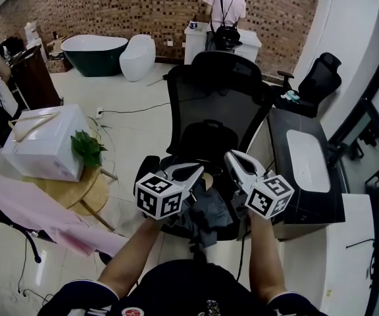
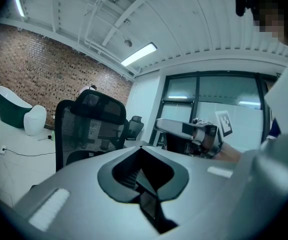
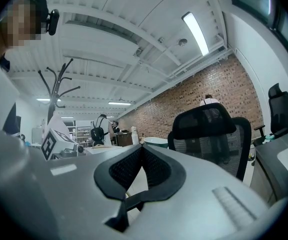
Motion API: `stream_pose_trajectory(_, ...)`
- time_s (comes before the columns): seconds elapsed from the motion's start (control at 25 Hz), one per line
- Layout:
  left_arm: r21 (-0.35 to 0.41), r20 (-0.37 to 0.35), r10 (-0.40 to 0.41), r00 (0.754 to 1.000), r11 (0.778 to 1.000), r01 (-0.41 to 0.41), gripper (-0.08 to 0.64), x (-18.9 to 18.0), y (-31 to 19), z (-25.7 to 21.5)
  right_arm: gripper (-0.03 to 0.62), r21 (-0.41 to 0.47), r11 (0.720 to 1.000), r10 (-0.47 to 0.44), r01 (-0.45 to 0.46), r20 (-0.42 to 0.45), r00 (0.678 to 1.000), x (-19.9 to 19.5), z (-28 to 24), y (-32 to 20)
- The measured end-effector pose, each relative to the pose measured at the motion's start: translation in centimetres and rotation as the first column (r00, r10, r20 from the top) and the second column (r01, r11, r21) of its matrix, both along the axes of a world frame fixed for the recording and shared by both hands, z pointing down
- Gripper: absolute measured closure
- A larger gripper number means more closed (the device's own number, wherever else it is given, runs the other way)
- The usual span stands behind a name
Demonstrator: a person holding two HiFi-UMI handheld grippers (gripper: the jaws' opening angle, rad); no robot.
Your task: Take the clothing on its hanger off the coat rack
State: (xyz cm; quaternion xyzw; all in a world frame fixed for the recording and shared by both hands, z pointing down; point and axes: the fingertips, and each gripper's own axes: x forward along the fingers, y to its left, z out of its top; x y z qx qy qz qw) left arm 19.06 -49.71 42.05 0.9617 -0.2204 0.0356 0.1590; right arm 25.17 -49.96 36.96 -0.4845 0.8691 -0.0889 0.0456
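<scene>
A pink garment point(image 1: 41, 210) spreads across the lower left of the head view, over a black stand leg point(image 1: 25, 239). In the right gripper view the black coat rack point(image 3: 59, 81) rises at the left with its branching hooks. My left gripper point(image 1: 199, 171) and right gripper point(image 1: 231, 155) are held side by side in front of me, over a black office chair point(image 1: 219, 97), well right of the garment. Both point up and forward. The left gripper point(image 2: 143, 149) is shut with nothing in it. So is the right gripper point(image 3: 142, 148).
A dark grey cloth point(image 1: 206, 210) lies on the chair seat. A white box point(image 1: 45, 143) with a wooden hanger point(image 1: 35, 124) and a small plant point(image 1: 87, 148) stand on a round wooden table point(image 1: 77, 193). A black desk point(image 1: 304, 170) is at the right. People stand far back.
</scene>
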Motion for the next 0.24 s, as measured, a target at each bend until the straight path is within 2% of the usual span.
stream_pose_trajectory(0.24, 0.002, -0.002, 0.002, 1.0, 1.0, -0.002, 0.549, 0.17, 0.22, -0.02, 0.592, -0.001, 1.0, 0.005, -0.005, 0.003, 1.0, 0.2, 0.07, 0.16)
